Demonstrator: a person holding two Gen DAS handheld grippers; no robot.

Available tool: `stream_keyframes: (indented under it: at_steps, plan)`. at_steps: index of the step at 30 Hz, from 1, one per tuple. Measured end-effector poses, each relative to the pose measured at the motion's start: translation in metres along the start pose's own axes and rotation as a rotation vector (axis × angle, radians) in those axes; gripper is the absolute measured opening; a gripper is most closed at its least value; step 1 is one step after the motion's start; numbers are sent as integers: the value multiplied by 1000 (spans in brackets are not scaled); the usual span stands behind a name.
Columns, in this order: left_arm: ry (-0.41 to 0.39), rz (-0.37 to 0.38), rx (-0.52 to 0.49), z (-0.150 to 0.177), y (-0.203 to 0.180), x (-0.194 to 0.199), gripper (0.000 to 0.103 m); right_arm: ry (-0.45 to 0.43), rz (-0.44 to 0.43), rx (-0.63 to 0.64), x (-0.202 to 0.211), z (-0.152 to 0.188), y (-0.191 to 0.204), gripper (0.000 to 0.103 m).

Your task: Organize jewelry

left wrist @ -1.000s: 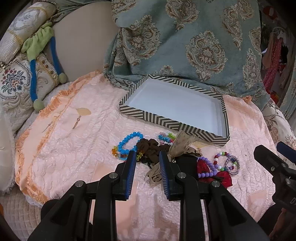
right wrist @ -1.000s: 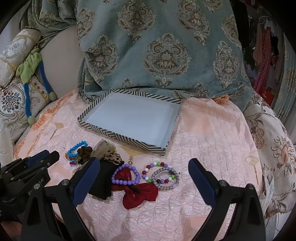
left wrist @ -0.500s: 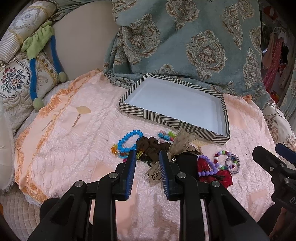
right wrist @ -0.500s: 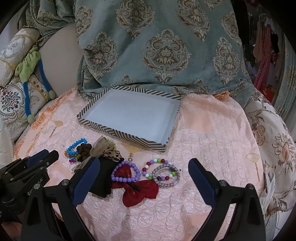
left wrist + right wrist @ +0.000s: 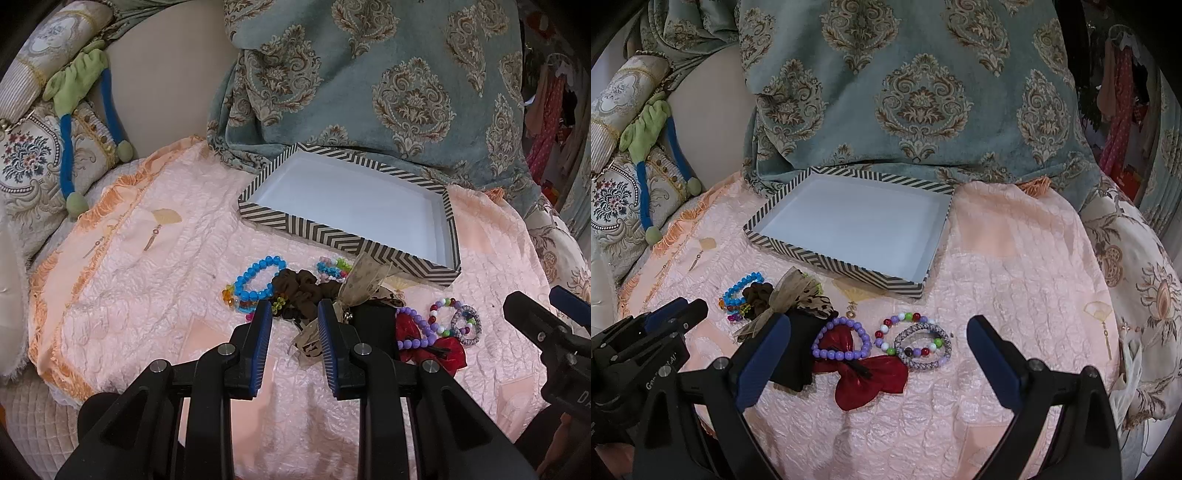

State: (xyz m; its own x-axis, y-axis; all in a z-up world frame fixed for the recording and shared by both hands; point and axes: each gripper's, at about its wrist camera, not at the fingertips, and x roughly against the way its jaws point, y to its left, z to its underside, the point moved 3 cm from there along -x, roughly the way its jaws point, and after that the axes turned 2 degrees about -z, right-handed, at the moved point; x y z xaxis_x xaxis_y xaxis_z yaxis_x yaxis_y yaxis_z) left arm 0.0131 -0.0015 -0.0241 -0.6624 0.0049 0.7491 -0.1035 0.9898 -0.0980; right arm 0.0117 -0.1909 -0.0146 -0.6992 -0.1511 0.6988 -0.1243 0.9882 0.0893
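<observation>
hovering low over the pink quilted bedspread [image 5: 1015, 266], the right gripper [image 5: 879, 352] has its blue-padded jaws spread wide and holds nothing, framing the red satin bow [image 5: 875, 376], the purple bead bracelet [image 5: 842, 341] lying on it and, just beside them, the multicoloured round-bead bracelet [image 5: 899, 321] overlapping a woven lilac band [image 5: 923, 349]; that wide stance looks meant to straddle one of these for a pick. the left gripper [image 5: 293, 321] sits nearer the other cluster, its jaws parted by a narrower gap and also empty, with the brown fabric scrunchie [image 5: 299, 284] just beyond its tips, the blue crystal bracelet [image 5: 258, 278] to the left and the sheer beige ribbon bow [image 5: 360, 284] to the right. the shallow chevron-striped box [image 5: 827, 262] with a white inside stands behind all the jewelry, near but apart, and has nothing in it, so sorting seems not yet begun.
</observation>
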Motion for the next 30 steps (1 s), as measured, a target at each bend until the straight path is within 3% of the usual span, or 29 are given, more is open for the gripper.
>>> stream_keyframes:
  at_steps: [4,12,30]
  plan:
    - [-11,-22,-21,0,0,0,9,0,0,1,0,0,0,99]
    - [-8,28,32,-1,2,2,9,8,0,4,-2,2,1,99]
    - [-41,-5,27,-14,6,13,9,0,2,12,2,-2,1,99]
